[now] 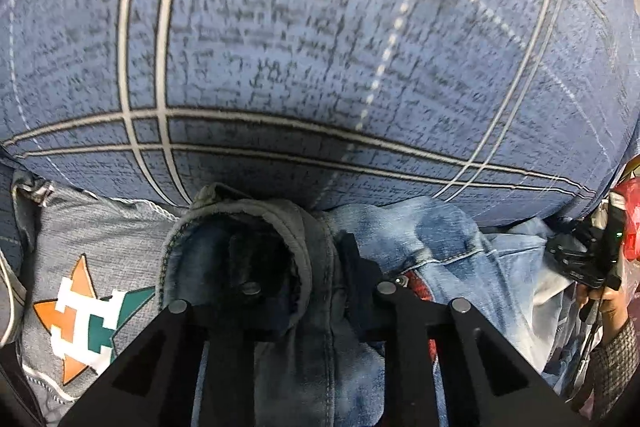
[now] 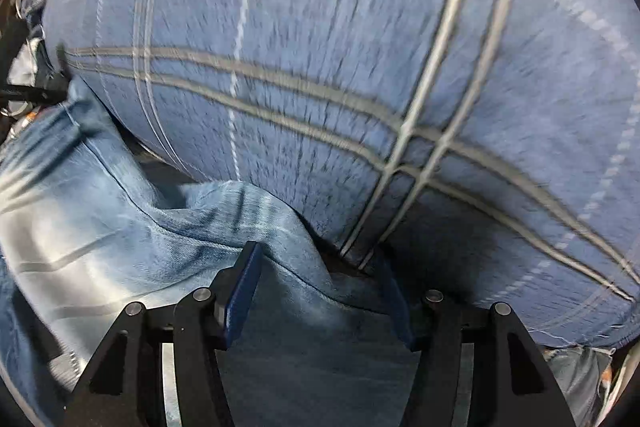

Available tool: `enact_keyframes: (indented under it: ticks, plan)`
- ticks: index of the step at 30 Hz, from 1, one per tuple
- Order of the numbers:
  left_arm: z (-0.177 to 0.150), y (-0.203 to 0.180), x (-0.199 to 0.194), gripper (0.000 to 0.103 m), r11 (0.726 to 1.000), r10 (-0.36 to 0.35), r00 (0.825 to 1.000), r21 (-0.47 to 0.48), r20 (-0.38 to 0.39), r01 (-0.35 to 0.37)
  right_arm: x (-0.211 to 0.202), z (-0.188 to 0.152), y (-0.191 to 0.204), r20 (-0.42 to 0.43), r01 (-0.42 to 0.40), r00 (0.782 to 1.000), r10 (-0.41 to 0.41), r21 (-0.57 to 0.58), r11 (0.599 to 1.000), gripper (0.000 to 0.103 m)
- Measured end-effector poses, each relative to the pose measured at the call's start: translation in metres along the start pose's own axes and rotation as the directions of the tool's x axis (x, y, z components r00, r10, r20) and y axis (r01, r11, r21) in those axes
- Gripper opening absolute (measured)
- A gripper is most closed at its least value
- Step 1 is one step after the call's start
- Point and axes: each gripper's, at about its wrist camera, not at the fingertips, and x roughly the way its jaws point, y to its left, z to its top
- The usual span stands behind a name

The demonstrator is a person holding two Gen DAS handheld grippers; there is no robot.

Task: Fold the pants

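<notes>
The pants are faded blue jeans (image 1: 448, 251) lying bunched in front of a blue plaid cushion. In the left wrist view my left gripper (image 1: 296, 267) has denim bunched between its fingers: a rolled hem or waistband (image 1: 248, 223) wraps over the left finger, which is hidden by it. In the right wrist view my right gripper (image 2: 320, 291) has its blue fingers (image 2: 244, 291) wide apart, with jeans fabric (image 2: 120, 227) lying between and under them. The right gripper also shows at the right edge of the left wrist view (image 1: 580, 259), held by a hand.
A large blue cushion (image 1: 320, 47) with grey plaid lines fills the upper part of both views (image 2: 360, 67). A grey pillow (image 1: 80, 267) with an orange, white and green pattern lies at the left. Something red (image 1: 630, 227) sits at the far right.
</notes>
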Motion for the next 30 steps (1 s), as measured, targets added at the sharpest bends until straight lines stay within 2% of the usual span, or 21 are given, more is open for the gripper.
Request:
enact_keyframes:
  ticks: [1, 2, 5, 10, 19, 21, 23, 25, 29, 30]
  plan:
    - [0.002, -0.001, -0.004, 0.020, 1.000, -0.002, 1.000, 0.003, 0.011, 0.002, 0.004, -0.002, -0.001, -0.022, -0.036, 0.999, 0.036, 0.009, 0.999, 0.039]
    - [0.006, -0.001, -0.011, 0.020, 1.000, -0.004, 1.000, 0.004, 0.021, 0.004, 0.006, -0.002, -0.002, -0.038, -0.069, 0.997, 0.070, 0.027, 0.997, 0.004]
    - [0.004, -0.001, -0.034, 0.019, 1.000, -0.021, 0.998, -0.007, 0.065, 0.022, -0.003, -0.007, -0.008, -0.024, -0.092, 0.995, 0.093, 0.058, 0.994, 0.003]
    - [0.002, -0.009, -0.080, 0.019, 0.999, -0.048, 0.990, -0.007, 0.131, 0.049, -0.043, -0.005, -0.017, 0.066, -0.112, 0.992, 0.104, 0.124, 0.986, 0.002]
    - [-0.016, -0.016, -0.167, 0.019, 0.997, -0.075, 0.970, 0.035, 0.232, 0.069, -0.139, -0.033, -0.008, 0.173, -0.061, 0.984, 0.039, 0.128, 0.990, 0.002]
    - [-0.029, -0.019, -0.187, 0.019, 0.996, -0.078, 0.965, 0.055, 0.249, 0.066, -0.161, -0.045, -0.005, 0.187, -0.054, 0.982, 0.030, 0.125, 0.991, 0.002]
    - [-0.057, -0.008, -0.218, 0.019, 0.994, -0.089, 0.961, 0.077, 0.262, 0.071, -0.183, -0.061, 0.000, 0.197, -0.043, 0.980, 0.017, 0.128, 0.991, 0.002]
    - [-0.079, -0.014, -0.232, 0.019, 0.993, -0.090, 0.957, 0.101, 0.274, 0.065, -0.199, -0.080, 0.008, 0.207, -0.044, 0.978, 0.015, 0.137, 0.990, 0.002]
    - [-0.125, -0.020, -0.260, 0.019, 0.987, -0.101, 0.952, 0.147, 0.288, 0.061, -0.216, -0.111, 0.027, 0.218, -0.058, 0.976, 0.021, 0.165, 0.985, 0.002]
    - [-0.138, -0.020, -0.266, 0.019, 0.986, -0.106, 0.951, 0.157, 0.289, 0.063, -0.217, -0.108, 0.039, 0.217, -0.059, 0.976, 0.021, 0.170, 0.984, 0.002]
